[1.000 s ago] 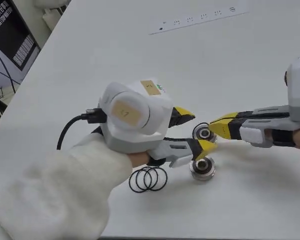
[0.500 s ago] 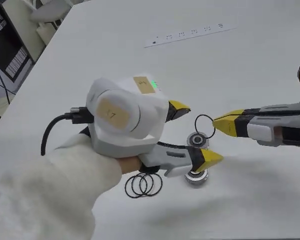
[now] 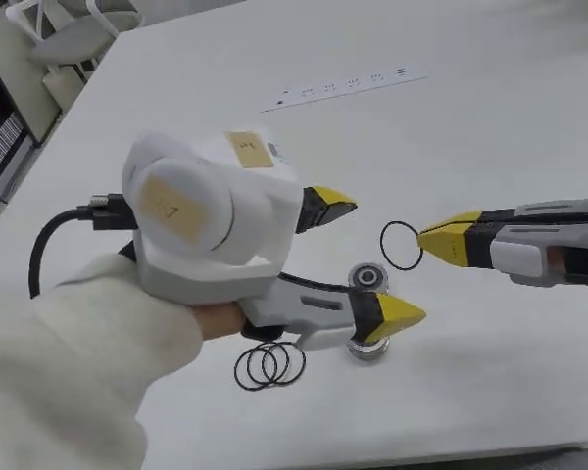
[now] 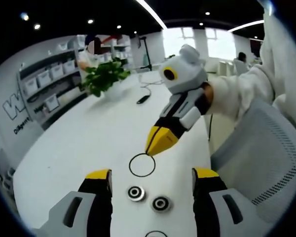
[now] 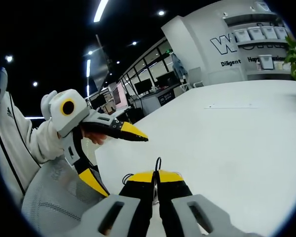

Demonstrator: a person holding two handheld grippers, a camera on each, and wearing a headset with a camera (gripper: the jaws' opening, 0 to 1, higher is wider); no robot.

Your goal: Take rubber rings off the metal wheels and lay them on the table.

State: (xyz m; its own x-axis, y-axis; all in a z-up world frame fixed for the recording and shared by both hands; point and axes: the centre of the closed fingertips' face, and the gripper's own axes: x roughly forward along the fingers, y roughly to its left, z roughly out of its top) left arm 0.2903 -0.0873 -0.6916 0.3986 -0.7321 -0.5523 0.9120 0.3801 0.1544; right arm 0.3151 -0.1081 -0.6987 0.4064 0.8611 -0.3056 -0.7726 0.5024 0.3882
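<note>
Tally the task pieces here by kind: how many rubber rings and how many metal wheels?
Rings: 4 (3 lying on the table, 1 ring held by the right gripper)
Wheels: 2 ()
Total: 6

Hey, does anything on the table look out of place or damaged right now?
Nothing stands out. One rubber ring hangs from the shut right tool above the table. Three more rings lie overlapping on the tabletop, and both metal wheels sit flat and look intact.
</note>
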